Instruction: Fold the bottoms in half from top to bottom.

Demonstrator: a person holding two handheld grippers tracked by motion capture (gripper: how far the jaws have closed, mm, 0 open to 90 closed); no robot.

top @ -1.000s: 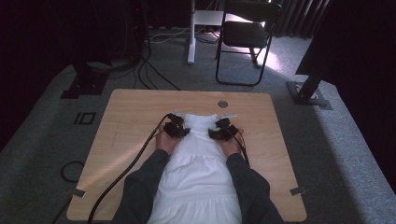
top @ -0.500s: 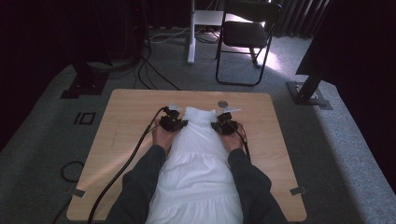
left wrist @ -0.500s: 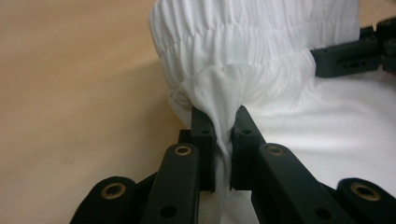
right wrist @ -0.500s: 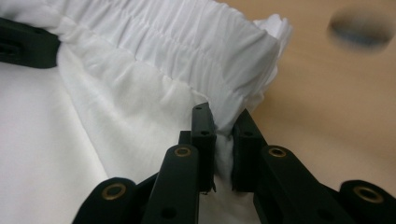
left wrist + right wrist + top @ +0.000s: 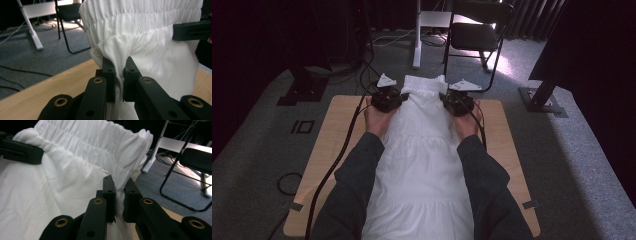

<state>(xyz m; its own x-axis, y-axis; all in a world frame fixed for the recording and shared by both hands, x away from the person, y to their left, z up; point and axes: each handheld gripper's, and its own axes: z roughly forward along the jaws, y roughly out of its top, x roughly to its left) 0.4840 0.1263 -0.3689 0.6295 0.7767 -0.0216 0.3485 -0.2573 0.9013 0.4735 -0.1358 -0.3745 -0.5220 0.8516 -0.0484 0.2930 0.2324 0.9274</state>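
High view: your left gripper and right gripper each pinch the white dress above the table.

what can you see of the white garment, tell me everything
The white garment looks like thin cotton, with a shirred elastic band at its top and gathered tiers below. It is lifted at the far end, each side of the band pinched in a shut claw, left claw and right claw; the rest trails over the wooden table.

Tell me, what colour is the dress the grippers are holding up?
The dress is plain white, with a gathered, ruched top; the left gripper view shows it best.
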